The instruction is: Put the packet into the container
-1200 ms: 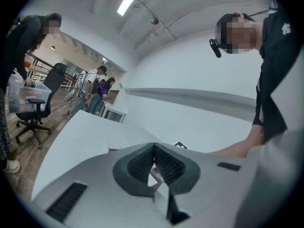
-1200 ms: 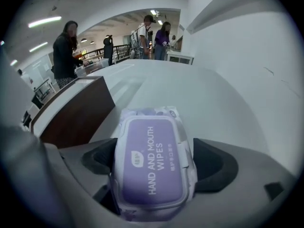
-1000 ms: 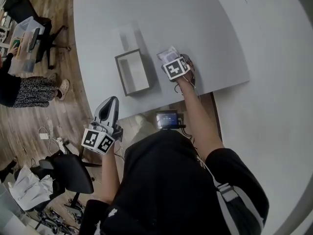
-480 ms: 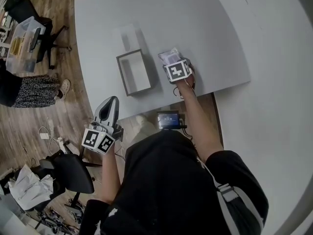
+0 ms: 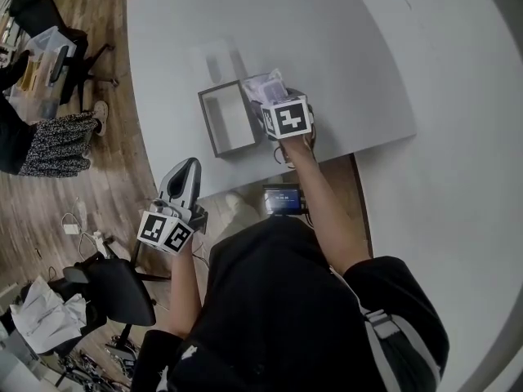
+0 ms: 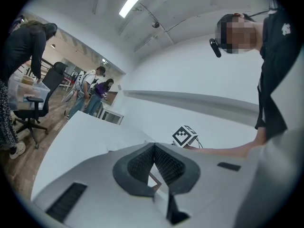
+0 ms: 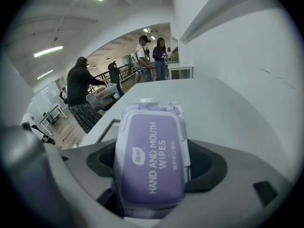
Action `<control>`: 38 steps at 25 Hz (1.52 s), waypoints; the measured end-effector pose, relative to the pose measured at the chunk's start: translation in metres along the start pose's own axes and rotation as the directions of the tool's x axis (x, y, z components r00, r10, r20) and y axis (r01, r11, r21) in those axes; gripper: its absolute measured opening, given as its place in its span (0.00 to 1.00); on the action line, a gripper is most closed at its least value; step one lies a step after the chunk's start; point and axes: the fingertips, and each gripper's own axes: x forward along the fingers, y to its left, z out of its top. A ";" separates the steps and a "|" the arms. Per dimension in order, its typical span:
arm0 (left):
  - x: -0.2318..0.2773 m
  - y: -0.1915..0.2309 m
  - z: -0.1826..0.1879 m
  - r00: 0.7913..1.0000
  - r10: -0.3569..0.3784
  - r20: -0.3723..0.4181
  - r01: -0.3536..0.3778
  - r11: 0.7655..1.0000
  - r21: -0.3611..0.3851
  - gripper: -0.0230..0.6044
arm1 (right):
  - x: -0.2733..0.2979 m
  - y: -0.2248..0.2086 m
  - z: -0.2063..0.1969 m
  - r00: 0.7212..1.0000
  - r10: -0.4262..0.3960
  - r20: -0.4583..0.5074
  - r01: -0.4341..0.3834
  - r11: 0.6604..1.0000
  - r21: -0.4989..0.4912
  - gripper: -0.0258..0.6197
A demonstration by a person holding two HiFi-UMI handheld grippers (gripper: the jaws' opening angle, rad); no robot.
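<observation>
**Packet off the desk and beside the container**

Since the earlier frame the right gripper [image 5: 270,104] has risen off the desk [image 5: 327,47] and swung left towards the container [image 5: 207,125]. It carries the packet [image 7: 152,156] with it. Its jaws have just been closing, and they now clamp the packet by its long sides. The left gripper [image 6: 154,148] has kept its place, off the desk beyond the near edge, with its jaws together and nothing between them.

The packet hangs in the air beside the container's right wall, not far from the desk's near edge. In the head view it overlaps the container's far right corner.

Risks:
- **Sagging or slipping.** The packet is soft and a good part of it juts past the jaws, so that end may sag, or the packet may slide out under a quick swing.
- **Catching the rim.** The opening looks narrow. Lowered askew, the packet would probably bridge the rim or catch a wall instead of dropping in.
- **Pushing the container.** Nothing steadies the container, so a knock could push it across the desk or towards the near edge.

The packet's long axis runs along the line the gripper points, away from the hand and tipped downward. Its free end heads for the desk's far edge and its purple printed face looks up. The container's long axis runs from the near edge to the far edge. That seems roughly in line with the packet, though I cannot tell how closely.
</observation>
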 end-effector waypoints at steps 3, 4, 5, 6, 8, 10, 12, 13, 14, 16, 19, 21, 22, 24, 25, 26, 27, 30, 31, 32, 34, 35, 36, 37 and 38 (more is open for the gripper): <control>-0.003 -0.002 0.004 1.000 -0.007 0.014 0.007 1.000 -0.001 0.05 | -0.003 0.022 0.010 0.999 0.032 0.012 -0.032 0.999 -0.022 0.66; -0.005 -0.001 0.006 1.000 -0.007 0.018 0.007 1.000 0.001 0.05 | -0.003 0.031 0.012 0.999 0.044 0.015 -0.044 0.999 -0.028 0.66; -0.009 0.001 0.007 1.000 -0.006 0.022 0.006 1.000 0.002 0.05 | -0.003 0.040 0.014 0.998 0.057 0.016 -0.057 0.998 -0.032 0.66; -0.013 0.004 0.009 1.000 -0.002 0.028 0.002 1.000 0.000 0.05 | -0.002 0.050 0.014 0.998 0.068 0.015 -0.068 0.997 -0.035 0.66; -0.023 0.009 0.011 0.999 0.004 0.043 -0.003 1.000 -0.010 0.05 | 0.000 0.066 0.014 0.997 0.072 0.006 -0.071 0.996 -0.045 0.66; -0.031 0.014 0.014 0.998 0.007 0.055 -0.006 1.000 -0.015 0.05 | 0.001 0.080 0.015 0.998 0.062 -0.007 -0.062 0.996 -0.057 0.66; -0.039 0.019 0.017 0.998 0.009 0.060 -0.009 1.000 -0.016 0.05 | 0.003 0.093 0.017 0.998 0.061 -0.017 -0.062 0.996 -0.060 0.66; -0.043 0.022 0.017 0.998 0.011 0.063 -0.010 1.000 -0.017 0.05 | 0.004 0.099 0.017 0.998 0.060 -0.023 -0.061 0.996 -0.060 0.66; -0.047 0.025 0.017 0.998 0.014 0.066 -0.012 1.000 -0.019 0.05 | 0.007 0.104 0.015 0.998 0.057 -0.030 -0.058 0.997 -0.059 0.66; -0.054 0.029 0.016 0.997 0.017 0.071 -0.016 1.000 -0.024 0.05 | 0.013 0.109 0.012 0.998 0.044 -0.049 -0.047 0.997 -0.056 0.66; -0.061 0.035 0.017 0.997 0.018 0.077 -0.015 0.999 -0.039 0.05 | 0.018 0.111 0.011 0.997 0.009 -0.071 -0.013 0.998 -0.057 0.66; -0.065 0.038 0.017 0.997 0.017 0.081 -0.013 0.999 -0.046 0.05 | 0.019 0.111 0.012 0.997 -0.003 -0.079 0.000 0.999 -0.044 0.66; -0.066 0.039 0.016 0.997 0.015 0.081 -0.012 0.999 -0.048 0.05 | 0.020 0.112 0.012 0.997 -0.003 -0.083 0.000 0.999 -0.032 0.66; -0.067 0.041 0.013 0.997 0.010 0.077 -0.006 0.999 -0.051 0.05 | 0.022 0.116 0.010 0.995 -0.002 -0.105 0.000 1.000 -0.016 0.66; -0.067 0.043 0.012 0.997 0.007 0.074 -0.003 0.999 -0.052 0.05 | 0.022 0.119 0.008 0.993 -0.010 -0.118 0.008 1.000 -0.021 0.66; -0.067 0.044 0.011 0.997 0.004 0.071 0.000 0.999 -0.053 0.05 | 0.024 0.121 0.008 0.991 -0.030 -0.128 0.025 0.999 -0.036 0.66; -0.067 0.045 0.011 0.998 0.001 0.069 0.003 0.999 -0.054 0.05 | 0.025 0.122 0.008 0.989 -0.055 -0.137 0.048 0.997 -0.054 0.66; -0.066 0.046 0.010 0.998 -0.009 0.061 0.012 0.999 -0.051 0.05 | 0.034 0.122 0.002 0.977 -0.127 -0.171 0.110 0.988 -0.108 0.66; -0.067 0.046 0.010 0.998 -0.010 0.058 0.013 0.999 -0.050 0.05 | 0.037 0.123 0.000 0.973 -0.146 -0.181 0.124 0.984 -0.127 0.66; -0.067 0.047 0.010 0.998 -0.010 0.057 0.013 0.999 -0.050 0.05 | 0.040 0.124 -0.002 0.969 -0.160 -0.188 0.134 0.981 -0.141 0.66; -0.067 0.050 0.010 0.998 -0.006 0.056 0.009 0.999 -0.051 0.05 | 0.044 0.124 -0.004 0.967 -0.175 -0.184 0.151 0.979 -0.135 0.66; -0.067 0.051 0.010 0.998 -0.004 0.056 0.007 0.999 -0.051 0.05 | 0.046 0.122 -0.005 0.968 -0.176 -0.179 0.157 0.981 -0.114 0.66; -0.066 0.052 0.010 0.998 -0.003 0.055 0.005 0.999 -0.049 0.05 | 0.049 0.120 -0.006 0.970 -0.167 -0.176 0.156 0.985 -0.076 0.66; -0.065 0.053 0.011 0.998 -0.003 0.055 0.005 0.999 -0.048 0.05 | 0.053 0.118 -0.009 0.973 -0.147 -0.176 0.146 0.989 -0.021 0.66; -0.065 0.054 0.011 0.999 -0.003 0.054 0.006 0.999 -0.047 0.05 | 0.056 0.117 -0.013 0.977 -0.123 -0.176 0.132 0.991 0.038 0.66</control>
